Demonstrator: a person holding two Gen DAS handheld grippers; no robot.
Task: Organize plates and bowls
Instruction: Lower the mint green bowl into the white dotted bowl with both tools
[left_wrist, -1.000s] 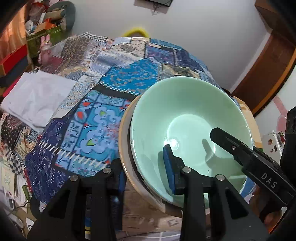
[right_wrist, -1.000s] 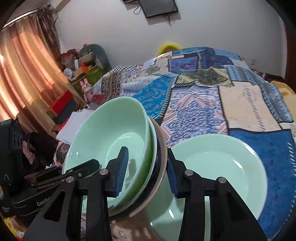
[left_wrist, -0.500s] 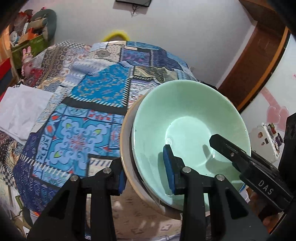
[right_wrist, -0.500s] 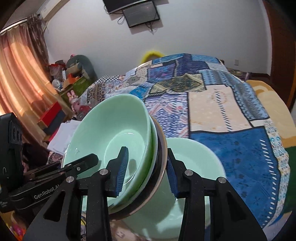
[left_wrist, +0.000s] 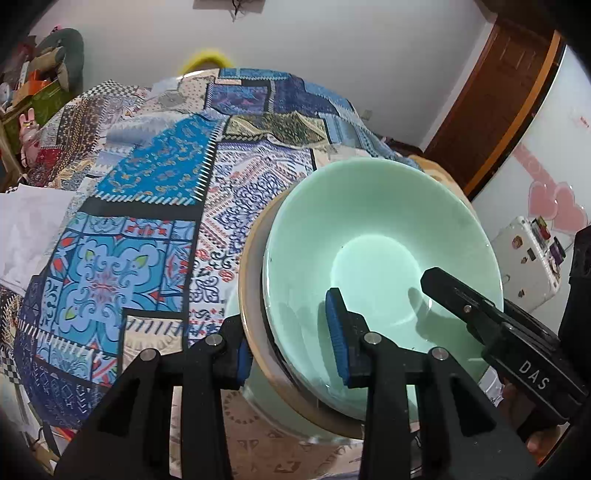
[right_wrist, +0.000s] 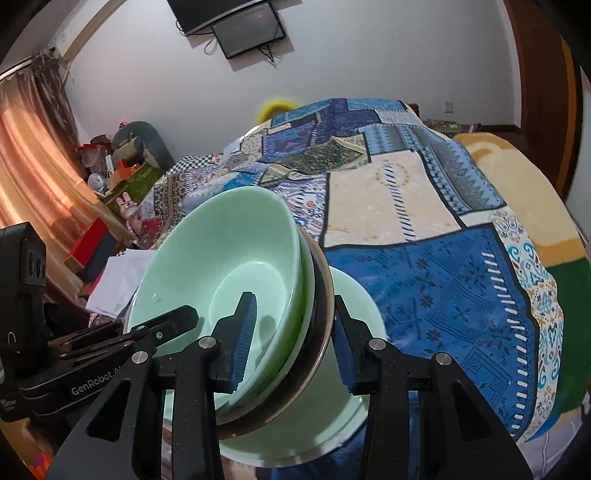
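A: Where's the stack rn?

B: Both grippers pinch it. Left hand-held gripper (left_wrist: 291, 349) is clamped on the near rim of the nested stack: pale green glazed ceramic bowl (left_wrist: 373, 258) on top, tan-rimmed dish (left_wrist: 246, 280) under it. Right hand-held gripper (right_wrist: 291, 343) is clamped on the opposite rim. Stack is tilted, carried low over the round pale green plate (right_wrist: 360, 295) lying on the patchwork quilt (right_wrist: 436, 280) of the bed.

A: How to do it well?

B: Imo level the rims first, centre over the plate, lower w/ both sides together, then release. Uneven let-go could tip it.

A: Surfaces?

B: Glaze is smooth, glossy, prob slippery; blue ribbed pads (right_wrist: 243, 332) help. Rims are thin & curved, so grip is shallow. Quilt is soft, uneven, so the plate may rock.
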